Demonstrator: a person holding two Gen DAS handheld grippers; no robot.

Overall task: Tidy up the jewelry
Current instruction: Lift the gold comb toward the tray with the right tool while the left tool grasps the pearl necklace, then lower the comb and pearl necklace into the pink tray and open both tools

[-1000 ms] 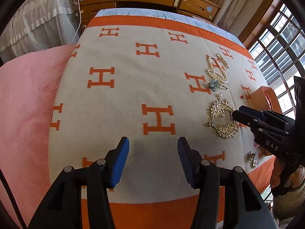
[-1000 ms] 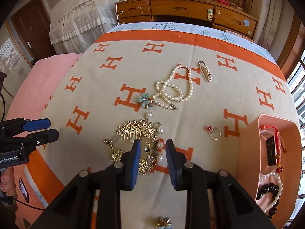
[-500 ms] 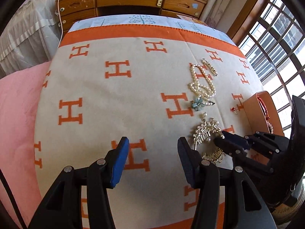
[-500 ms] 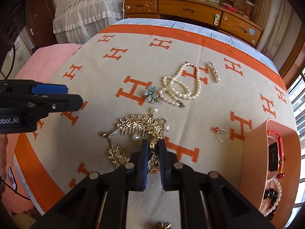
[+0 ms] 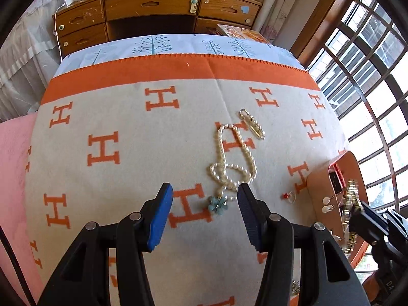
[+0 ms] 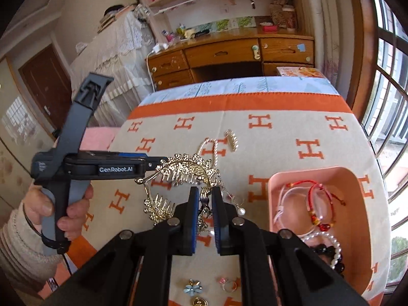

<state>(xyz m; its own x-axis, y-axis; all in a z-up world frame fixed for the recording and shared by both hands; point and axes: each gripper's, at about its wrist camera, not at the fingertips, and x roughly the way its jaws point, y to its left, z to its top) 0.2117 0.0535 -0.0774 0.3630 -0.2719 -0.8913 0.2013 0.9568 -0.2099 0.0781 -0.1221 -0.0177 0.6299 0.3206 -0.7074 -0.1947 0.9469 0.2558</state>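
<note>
My right gripper [image 6: 205, 196] is shut on a gold hair-comb ornament [image 6: 183, 170] with dangling pearls, which hangs in the air above the blanket, left of the pink tray [image 6: 313, 172]. The left wrist view shows the same ornament [image 5: 350, 196] in front of the tray [image 5: 318, 181]. My left gripper [image 5: 204, 193] stands open and holds nothing, above a blue flower pendant [image 5: 218, 204] at the end of a pearl necklace [image 5: 232, 163]. A gold pin [image 5: 252, 123] lies beyond the pearls. A small ring with a red stone [image 5: 288, 196] lies near the tray.
The tray holds a red cord bracelet [image 6: 321, 204], a pearl bracelet [image 6: 334, 247] and black beads. A blue flower piece [image 6: 192, 288] and a pink ring [image 6: 228, 283] lie near the blanket's front edge. A person's hand [image 6: 74, 204] holds the left gripper. A wooden desk [image 5: 153, 7] stands beyond.
My right gripper closed on the gold comb ornament and lifted it off the blanket, toward the tray. My left gripper moved over to the pearl necklace, still open.
</note>
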